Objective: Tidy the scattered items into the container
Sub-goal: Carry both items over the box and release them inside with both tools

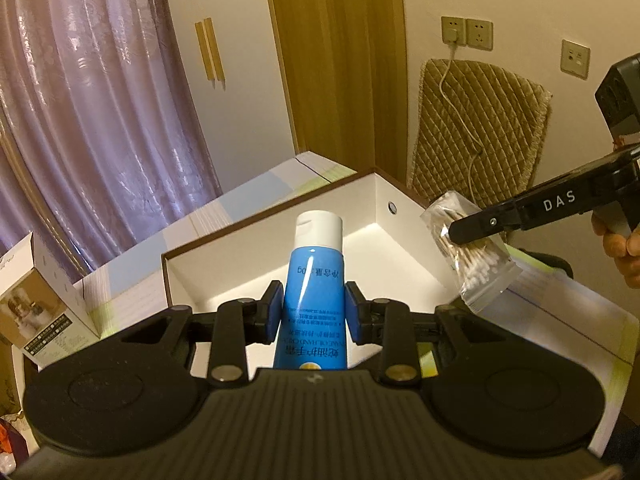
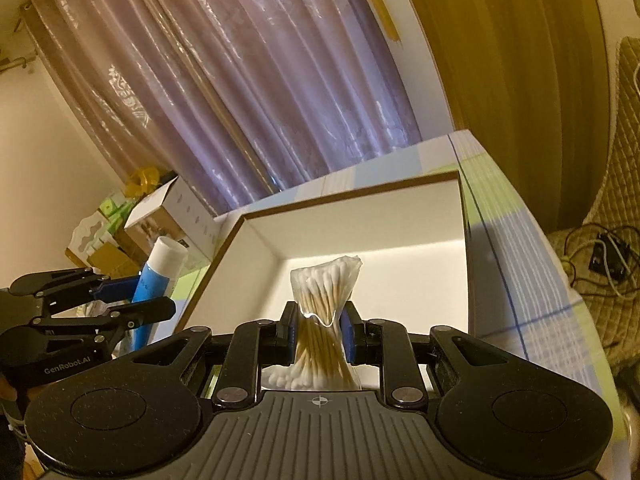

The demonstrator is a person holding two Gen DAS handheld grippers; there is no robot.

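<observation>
The left hand-held gripper (image 1: 314,312) is levelled toward the open white box (image 1: 224,276), its blue pads (image 1: 273,312) pressed together on the sides of a blue hand-cream tube (image 1: 316,280). The tube stands upright in the grip, white cap up, in front of the box's near wall. The right hand-held gripper (image 2: 319,334) reaches in from the right, a hand (image 1: 624,248) on its grip at the frame edge. Its pads are clamped on the waist of a clear bag of cotton swabs (image 2: 326,308), pinching it into an hourglass shape. The bag hangs at the box's right rim, tilted. The box sits on a pale striped worktop (image 2: 516,248) before a mauve curtain (image 1: 92,100)
</observation>
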